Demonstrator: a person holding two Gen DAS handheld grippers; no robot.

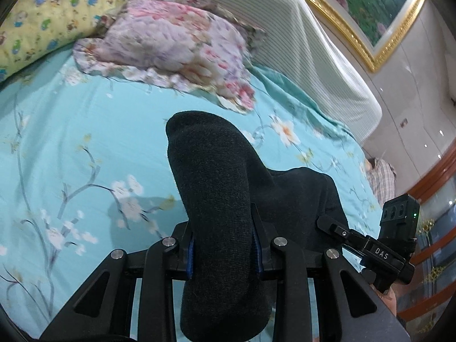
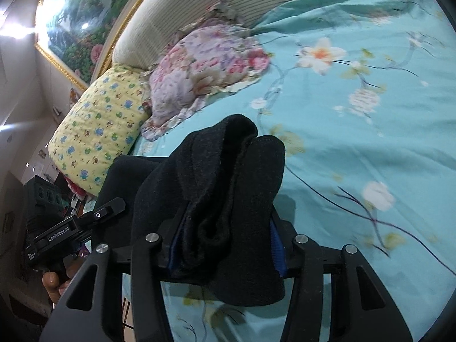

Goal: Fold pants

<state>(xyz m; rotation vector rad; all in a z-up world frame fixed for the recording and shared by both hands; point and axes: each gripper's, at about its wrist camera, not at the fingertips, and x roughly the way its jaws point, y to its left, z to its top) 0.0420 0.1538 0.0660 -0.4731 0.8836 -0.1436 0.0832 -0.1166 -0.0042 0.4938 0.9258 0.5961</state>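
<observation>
On my left camera I see the left gripper [image 1: 223, 245] clenched on a thick roll of the dark pants [image 1: 216, 199], the cloth bulging up between the two blue-padded fingers and drooping below them. On my right camera the right gripper [image 2: 225, 242] likewise grasps a bunched fold of the same pants [image 2: 228, 193], with two rounded humps of cloth rising above its fingers. The pants are lifted off the turquoise flowered bedsheet [image 1: 85, 142], hanging between my two tools above the bed. Each camera catches the other tool just beside the cloth: the right one at the edge of my left view, the left one at the edge of my right view. Farther up the bed, well apart from the pants, lie a pink flowered pillow [image 1: 176, 42] and a yellow printed pillow [image 1: 48, 14], touching each other, against a striped headboard [image 1: 299, 42]. A gold-framed painting [image 1: 362, 2] hangs on the wall above.
</observation>
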